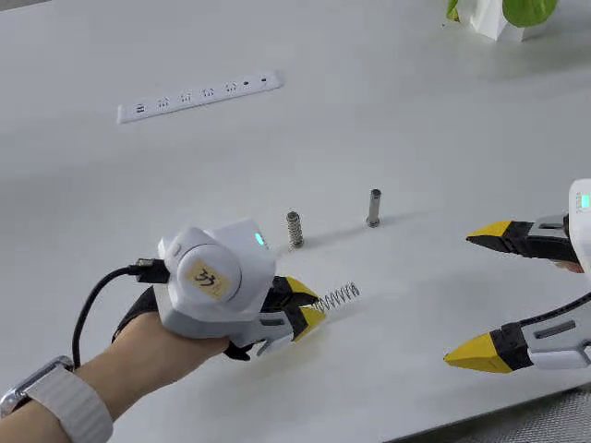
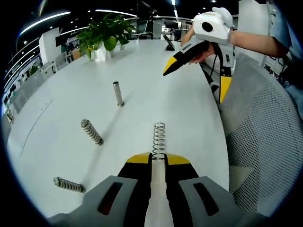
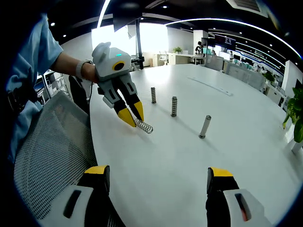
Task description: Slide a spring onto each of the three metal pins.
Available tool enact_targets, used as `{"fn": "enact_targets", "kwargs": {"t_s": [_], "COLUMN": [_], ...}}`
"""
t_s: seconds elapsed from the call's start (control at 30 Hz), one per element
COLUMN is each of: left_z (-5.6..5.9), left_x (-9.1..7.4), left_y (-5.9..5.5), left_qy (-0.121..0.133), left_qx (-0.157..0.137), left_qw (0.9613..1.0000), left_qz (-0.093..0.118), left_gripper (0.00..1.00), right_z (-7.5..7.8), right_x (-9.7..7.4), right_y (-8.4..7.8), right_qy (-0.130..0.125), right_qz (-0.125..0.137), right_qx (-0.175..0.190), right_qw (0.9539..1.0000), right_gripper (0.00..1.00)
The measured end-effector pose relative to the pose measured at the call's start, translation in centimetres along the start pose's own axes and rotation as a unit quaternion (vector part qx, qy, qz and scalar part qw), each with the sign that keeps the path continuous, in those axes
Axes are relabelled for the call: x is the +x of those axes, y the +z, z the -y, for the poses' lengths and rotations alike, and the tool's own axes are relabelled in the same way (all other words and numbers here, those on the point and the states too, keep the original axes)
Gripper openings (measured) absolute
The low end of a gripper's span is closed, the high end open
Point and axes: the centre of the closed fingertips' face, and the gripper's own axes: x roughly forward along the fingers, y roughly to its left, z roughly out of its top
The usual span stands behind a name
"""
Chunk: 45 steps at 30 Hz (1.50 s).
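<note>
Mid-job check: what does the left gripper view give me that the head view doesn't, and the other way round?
Left gripper view adds a second spring-covered pin at its lower left, plus the forearm behind the right tool. Head view adds the white housing of the left tool, its black cable and the wristband. Both share the loose spring clamped in the left tool, the bare pin, the first spring-covered pin and the right tool, open.

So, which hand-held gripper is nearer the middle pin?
Left. The left hand-held gripper is close by the middle pin; the right hand-held gripper lies beyond the bare pin.
</note>
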Motion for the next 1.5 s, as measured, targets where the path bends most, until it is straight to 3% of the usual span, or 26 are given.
{"fn": "enact_targets", "kwargs": {"t_s": [0.23, 0.6, 1.1, 1.5], "left_z": [0.8, 1.9, 2.6, 3.0], "left_x": [-1.4, -3.1, -4.1, -4.3], "left_y": [-0.6, -1.4, -1.1, -0.7], "left_qy": [0.015, 0.028, 0.014, -0.001], "left_qx": [-0.028, -0.040, -0.010, 0.010], "left_qw": [0.9993, 0.9981, 0.9984, 0.9982], "left_qz": [0.019, 0.037, 0.054, 0.059], "left_gripper": [0.06, 0.06, 0.06, 0.06], "right_z": [-1.3, -2.7, -5.2, -6.7], "right_x": [1.4, 3.3, 5.3, 5.4], "right_y": [1.3, 3.5, 5.7, 6.6], "right_qy": [0.031, 0.079, 0.144, 0.186], "right_qz": [-0.002, -0.001, -0.014, -0.017], "right_qx": [-0.027, -0.060, -0.102, -0.119], "right_qw": [0.9992, 0.9950, 0.9842, 0.9750], "right_gripper": [0.81, 0.72, 0.56, 0.30]}}
